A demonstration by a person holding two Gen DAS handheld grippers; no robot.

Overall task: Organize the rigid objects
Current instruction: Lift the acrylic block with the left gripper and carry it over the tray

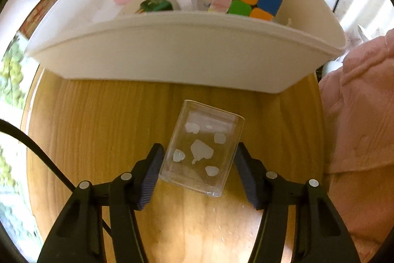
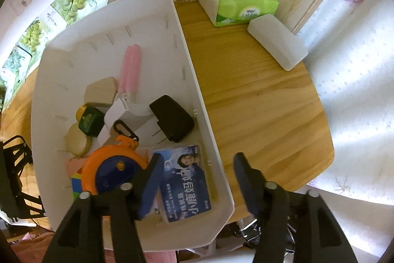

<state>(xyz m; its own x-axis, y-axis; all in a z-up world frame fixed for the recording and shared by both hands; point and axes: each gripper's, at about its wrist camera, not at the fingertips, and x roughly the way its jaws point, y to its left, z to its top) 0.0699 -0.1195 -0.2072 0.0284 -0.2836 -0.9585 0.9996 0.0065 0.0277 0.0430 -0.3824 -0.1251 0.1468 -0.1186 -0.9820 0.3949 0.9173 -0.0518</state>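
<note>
clear plastic box [image 1: 202, 149] sits between the left tool [image 1: 199, 159] pads.

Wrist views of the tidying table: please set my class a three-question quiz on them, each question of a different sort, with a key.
1. True or false: the clear box lies on the wooden table, between the left gripper's fingers.
2. Which lies inside the white bin? A black plug adapter; B tissue pack; C white case.
3. Fill in: the right gripper's jaws stand ____ with nothing between them.

Key: 1 true; 2 A; 3 open.
</note>
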